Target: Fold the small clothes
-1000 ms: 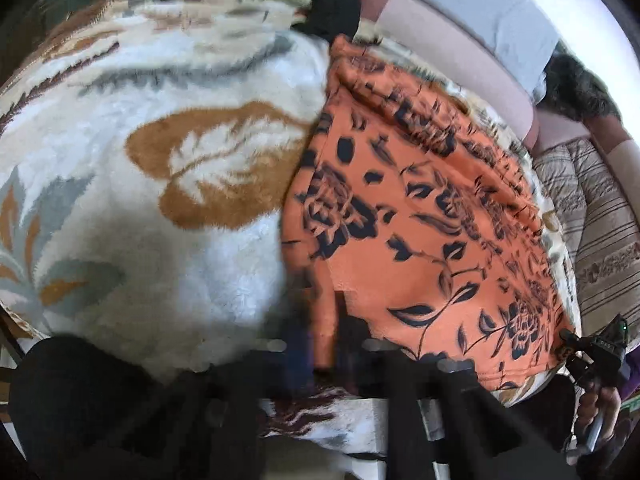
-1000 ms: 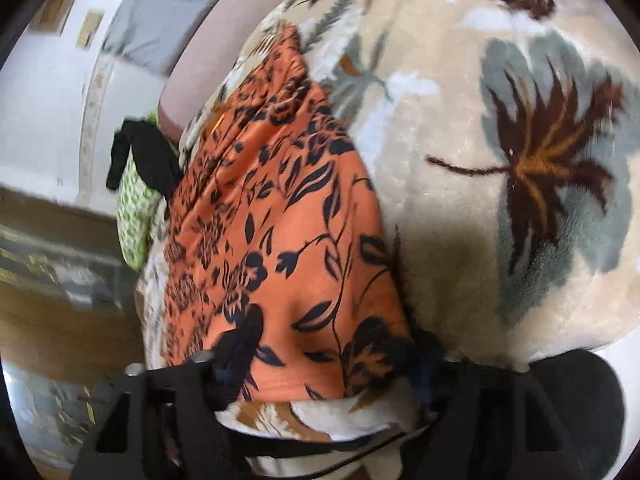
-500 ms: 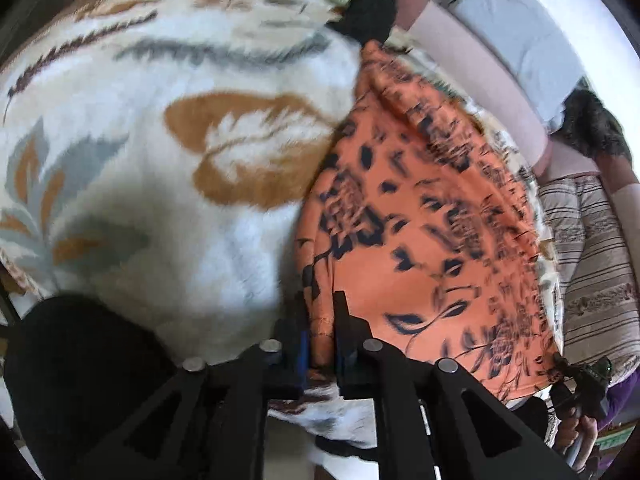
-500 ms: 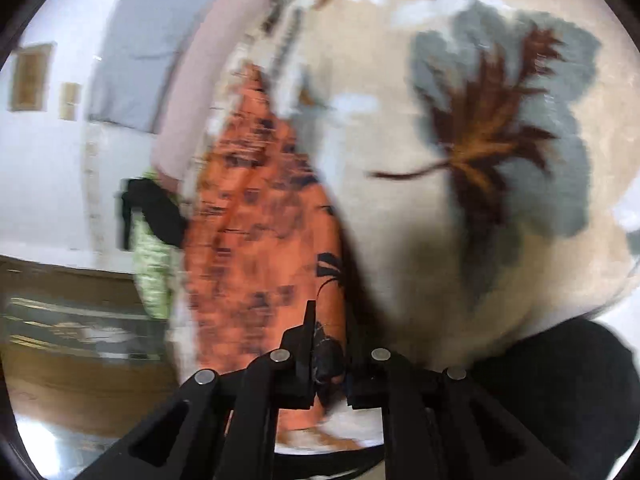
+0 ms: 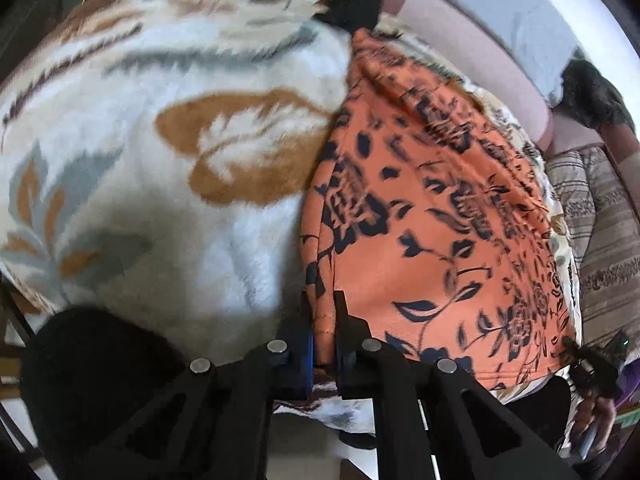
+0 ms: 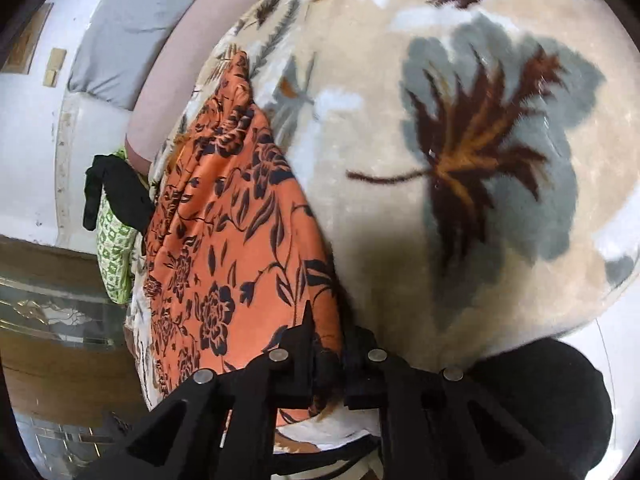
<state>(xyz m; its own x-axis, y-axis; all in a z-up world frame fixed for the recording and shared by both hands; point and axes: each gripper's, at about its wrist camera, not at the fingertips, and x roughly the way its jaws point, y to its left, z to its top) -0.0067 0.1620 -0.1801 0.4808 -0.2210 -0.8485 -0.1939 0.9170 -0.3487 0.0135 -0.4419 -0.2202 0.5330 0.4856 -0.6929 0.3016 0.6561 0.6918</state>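
Observation:
An orange garment with a black flower print (image 5: pixel 432 216) lies flat on a plush leaf-patterned blanket (image 5: pixel 168 168). My left gripper (image 5: pixel 324 336) is closing on the hem at the garment's near left corner, and its pads press the cloth. In the right wrist view the same garment (image 6: pixel 232 240) runs away to the upper left. My right gripper (image 6: pixel 330 360) is closing on its near right corner, with cloth pinched between the pads. The left wrist view also catches the right gripper (image 5: pixel 588 360) at the far corner, with a hand on its grip.
A green-and-white patterned cloth (image 6: pixel 114 256) and a black item (image 6: pixel 120 192) sit at the garment's far end. Pink and grey pillows (image 5: pixel 472 40) line the wall side. A striped cover (image 5: pixel 600 232) lies beyond the blanket. The blanket (image 6: pixel 480 160) spreads wide to the right.
Both grippers went from open and blurred over the near corners to pinched on the hem. The right wrist view swung back, so more of the garment shows.

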